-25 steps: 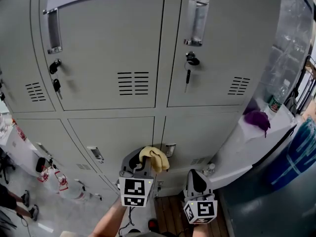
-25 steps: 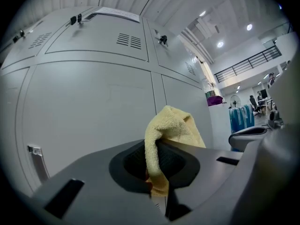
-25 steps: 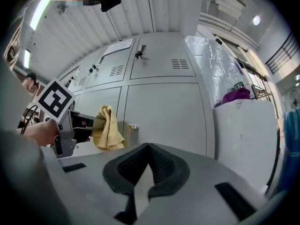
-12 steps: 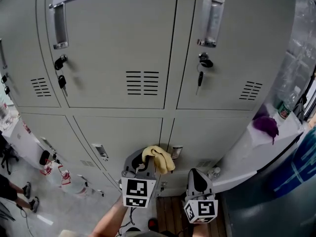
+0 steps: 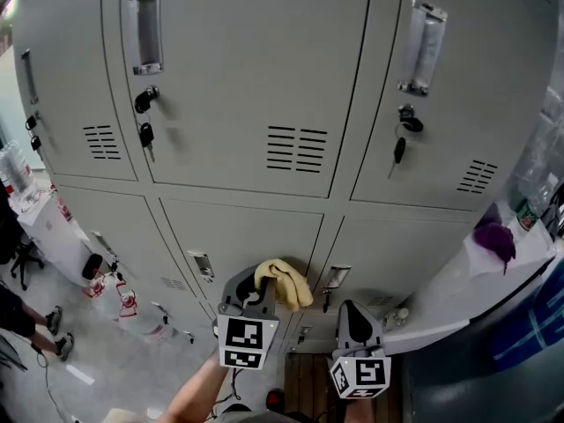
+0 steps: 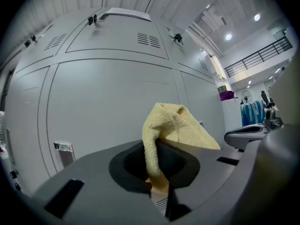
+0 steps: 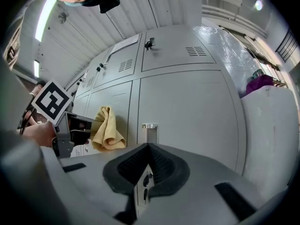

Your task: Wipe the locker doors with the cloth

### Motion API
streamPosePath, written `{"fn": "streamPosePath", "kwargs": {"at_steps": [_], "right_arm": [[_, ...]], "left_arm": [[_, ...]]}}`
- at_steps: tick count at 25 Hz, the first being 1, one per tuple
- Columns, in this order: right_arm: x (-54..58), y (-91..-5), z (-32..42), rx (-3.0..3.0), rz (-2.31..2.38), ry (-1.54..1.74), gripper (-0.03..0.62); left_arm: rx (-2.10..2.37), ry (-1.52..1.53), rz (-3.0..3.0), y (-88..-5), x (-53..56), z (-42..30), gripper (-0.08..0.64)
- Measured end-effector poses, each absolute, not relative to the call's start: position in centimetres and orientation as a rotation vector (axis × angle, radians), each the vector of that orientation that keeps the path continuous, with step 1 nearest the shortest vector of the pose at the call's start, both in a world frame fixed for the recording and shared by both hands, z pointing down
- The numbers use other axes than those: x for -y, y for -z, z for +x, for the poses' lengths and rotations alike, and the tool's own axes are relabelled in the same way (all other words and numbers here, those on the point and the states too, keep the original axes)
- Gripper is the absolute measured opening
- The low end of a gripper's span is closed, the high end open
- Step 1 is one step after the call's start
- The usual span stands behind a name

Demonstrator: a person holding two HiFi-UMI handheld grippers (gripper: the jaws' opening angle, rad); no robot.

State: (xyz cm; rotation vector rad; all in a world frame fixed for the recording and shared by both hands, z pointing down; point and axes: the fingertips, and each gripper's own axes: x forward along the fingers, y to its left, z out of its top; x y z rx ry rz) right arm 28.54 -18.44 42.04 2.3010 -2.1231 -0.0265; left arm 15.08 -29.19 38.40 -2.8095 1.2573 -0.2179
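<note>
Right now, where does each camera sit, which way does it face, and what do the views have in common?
Head view: on the person's head, looking steeply down the locker doors; shows a forearm, the left claw holding the yellow cloth, and the right claw.
Left gripper view: on the left claw, looking along its jaws, shut on the cloth, toward the doors.
Right gripper view: on the right claw, jaws shut and empty, facing the doors.
Shared: all three show the cloth.

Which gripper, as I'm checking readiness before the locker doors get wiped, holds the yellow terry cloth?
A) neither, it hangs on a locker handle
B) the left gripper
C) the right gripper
B: the yellow terry cloth is pinched in the left gripper, while the right gripper is shut on nothing.
</note>
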Motion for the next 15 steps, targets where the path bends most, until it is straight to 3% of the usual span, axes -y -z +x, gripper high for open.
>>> {"fn": "streamPosePath", "kwargs": {"at_steps": [15], "right_arm": [[22.2,-42.3,23.7,2.270,2.166,0.021,0.015]], "left_arm": [[-1.497,0.249,-2.710,-39.2,32.1,7.5,0.049]]}}
